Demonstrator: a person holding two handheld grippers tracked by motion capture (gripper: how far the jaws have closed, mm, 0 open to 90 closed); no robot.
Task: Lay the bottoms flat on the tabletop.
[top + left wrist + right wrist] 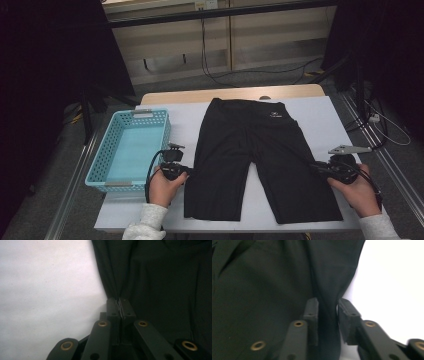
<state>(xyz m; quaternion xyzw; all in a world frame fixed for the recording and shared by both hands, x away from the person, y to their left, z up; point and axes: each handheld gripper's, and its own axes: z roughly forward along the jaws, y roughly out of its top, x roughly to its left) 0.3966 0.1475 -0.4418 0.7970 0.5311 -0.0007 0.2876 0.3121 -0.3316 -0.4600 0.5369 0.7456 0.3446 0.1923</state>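
The black shorts point(260, 160) lie flat on the white table point(320, 115), waistband away from the person. The left gripper point(120, 305) is clamped on the outer edge of one leg. The right gripper point(327, 307) straddles the opposite outer edge, jaws apart around a raised fold (not yet pinched). Likely a fold is being set up: close the right, then lift both edges together.
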